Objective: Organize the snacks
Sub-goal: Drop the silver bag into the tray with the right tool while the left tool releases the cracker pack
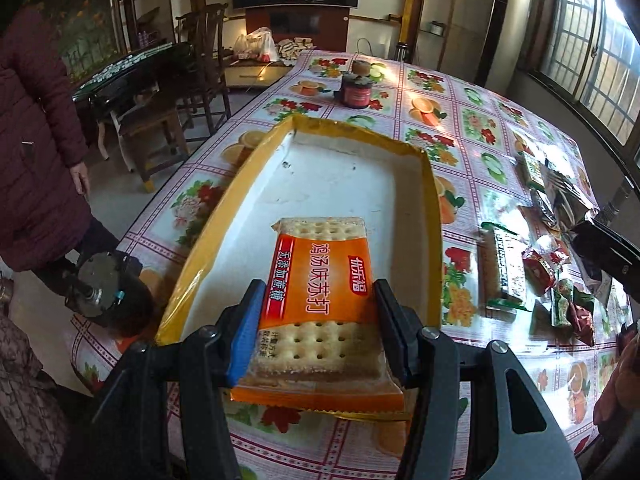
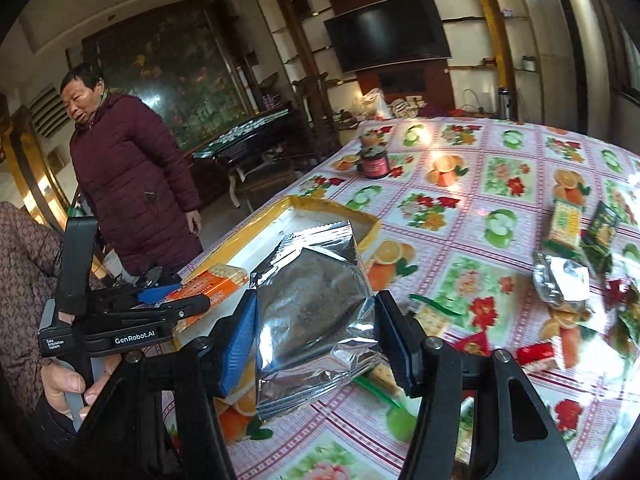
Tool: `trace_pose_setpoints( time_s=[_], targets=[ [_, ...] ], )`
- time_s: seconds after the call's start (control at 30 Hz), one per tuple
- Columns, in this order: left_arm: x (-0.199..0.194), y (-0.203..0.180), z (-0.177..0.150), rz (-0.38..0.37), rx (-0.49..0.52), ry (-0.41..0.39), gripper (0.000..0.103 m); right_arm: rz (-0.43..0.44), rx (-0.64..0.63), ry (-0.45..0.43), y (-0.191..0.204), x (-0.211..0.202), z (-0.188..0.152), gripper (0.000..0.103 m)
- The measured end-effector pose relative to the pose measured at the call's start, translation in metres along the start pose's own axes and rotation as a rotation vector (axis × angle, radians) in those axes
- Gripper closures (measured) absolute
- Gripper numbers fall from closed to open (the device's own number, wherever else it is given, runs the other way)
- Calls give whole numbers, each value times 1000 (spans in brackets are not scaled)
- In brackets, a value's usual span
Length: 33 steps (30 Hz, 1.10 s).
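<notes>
1. Gripping an orange cracker pack [image 1: 320, 280], left tool [image 1: 318, 332] holds it by both long sides, over the near end of the yellow-rimmed tray [image 1: 424, 168].
2. Right tool [image 2: 316, 344] is clamped on a silver foil packet [image 2: 312, 320], above the table [image 2: 500, 152] just beside the tray.
3. Loose snacks [image 2: 564, 224] lie scattered on the table, right of the tray.
4. Person in maroon coat [image 2: 132, 184] stands near the table.

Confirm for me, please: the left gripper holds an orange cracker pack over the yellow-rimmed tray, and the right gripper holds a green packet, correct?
Not quite: the packet in the right gripper is silver foil, not green, as the right wrist view shows. The rest stands: the left gripper holds the orange cracker pack over the yellow-rimmed tray.
</notes>
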<state>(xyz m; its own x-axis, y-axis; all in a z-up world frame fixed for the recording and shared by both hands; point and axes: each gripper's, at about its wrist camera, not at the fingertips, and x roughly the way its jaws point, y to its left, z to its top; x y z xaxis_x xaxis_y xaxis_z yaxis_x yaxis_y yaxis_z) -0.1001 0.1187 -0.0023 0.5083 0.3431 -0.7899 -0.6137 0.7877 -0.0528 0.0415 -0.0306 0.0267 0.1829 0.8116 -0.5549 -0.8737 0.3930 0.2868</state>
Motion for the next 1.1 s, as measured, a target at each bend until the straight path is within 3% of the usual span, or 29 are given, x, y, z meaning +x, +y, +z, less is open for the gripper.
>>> trace_pose_setpoints(
  time_s=[0.5,1.1],
  targets=[
    [16,26,0,18,-53,29,47,107,-57,83,42,72,15,45],
    [41,30,3,-2,-58,65,47,118,-76,157,53,136,21,45]
  ],
)
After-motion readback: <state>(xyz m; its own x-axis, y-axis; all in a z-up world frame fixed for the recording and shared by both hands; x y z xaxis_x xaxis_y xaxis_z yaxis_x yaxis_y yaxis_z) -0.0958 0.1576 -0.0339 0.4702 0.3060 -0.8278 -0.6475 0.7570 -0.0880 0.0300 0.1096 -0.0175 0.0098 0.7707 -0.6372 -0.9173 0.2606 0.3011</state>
